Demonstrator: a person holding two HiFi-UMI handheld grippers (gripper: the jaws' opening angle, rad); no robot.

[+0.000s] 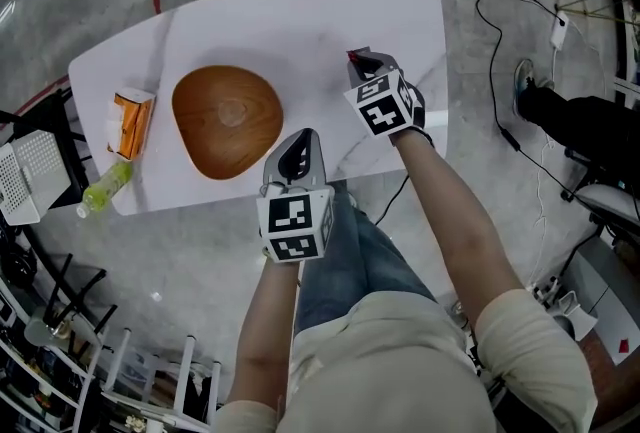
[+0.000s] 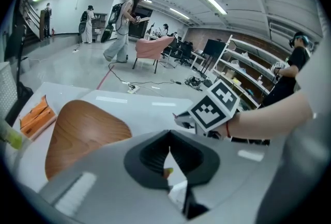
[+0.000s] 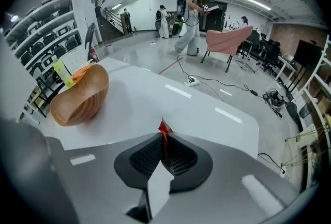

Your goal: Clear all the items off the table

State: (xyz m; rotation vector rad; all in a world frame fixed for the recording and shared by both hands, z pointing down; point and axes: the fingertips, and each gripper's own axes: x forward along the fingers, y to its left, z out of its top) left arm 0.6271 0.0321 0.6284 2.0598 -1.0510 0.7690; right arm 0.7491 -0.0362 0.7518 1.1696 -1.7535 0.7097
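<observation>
Nearest me, my left gripper (image 1: pixel 302 143) is clenched shut at the table's (image 1: pixel 300 31) near edge; right gripper (image 1: pixel 360 61) pinches a red scrap (image 3: pixel 164 128).

No text, label, brand or number can be read on anything in these views.

Only the tip of a red scrap (image 3: pixel 164 128) pokes from the right gripper's (image 3: pixel 163 139) closed jaws; the rest is hidden. A yellowish speck (image 2: pixel 168 171) at the left gripper's (image 2: pixel 169 141) shut jaws is too small to tell.
</observation>
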